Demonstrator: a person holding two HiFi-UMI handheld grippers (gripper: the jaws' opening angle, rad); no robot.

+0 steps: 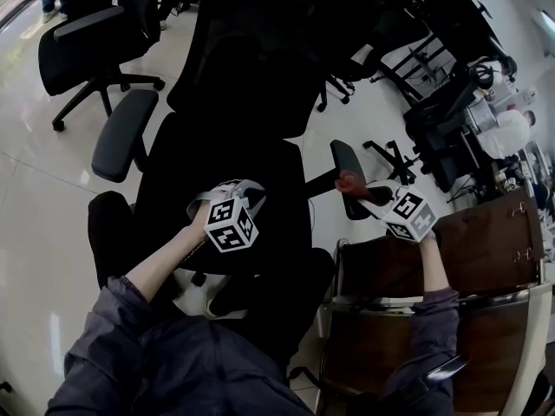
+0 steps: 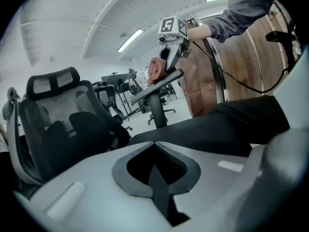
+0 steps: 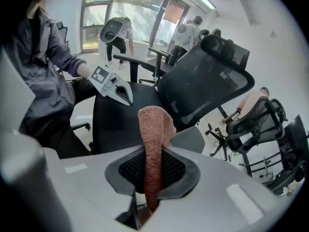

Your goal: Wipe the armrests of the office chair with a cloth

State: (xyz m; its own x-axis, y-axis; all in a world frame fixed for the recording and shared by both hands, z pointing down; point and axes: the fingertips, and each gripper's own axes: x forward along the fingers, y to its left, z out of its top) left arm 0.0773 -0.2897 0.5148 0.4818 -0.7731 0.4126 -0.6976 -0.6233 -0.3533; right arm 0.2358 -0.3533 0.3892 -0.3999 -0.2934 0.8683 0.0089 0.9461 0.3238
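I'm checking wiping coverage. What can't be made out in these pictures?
Head view: the cloth and right gripper cover the right armrest's middle, so contact is unclear.
Right gripper view: the cloth hides where it meets that armrest.
Left gripper view: that contact is too small to judge.
All views: dust on the left armrest or the right one is too dark to tell.

— Is the head view dim?
— Yes, underexposed. The black mesh office chair (image 1: 225, 172) is nearly one dark mass, and the glossy pale floor (image 1: 43, 198) carries soft glare.
— Where does the light come from?
— Long ceiling strip lights (image 2: 129, 40) and tall bright windows (image 3: 96, 8). Colour is muted, and only the pinkish terry cloth (image 3: 153, 149) stands out. Both gripper views bend strongly and blacken at the corners.
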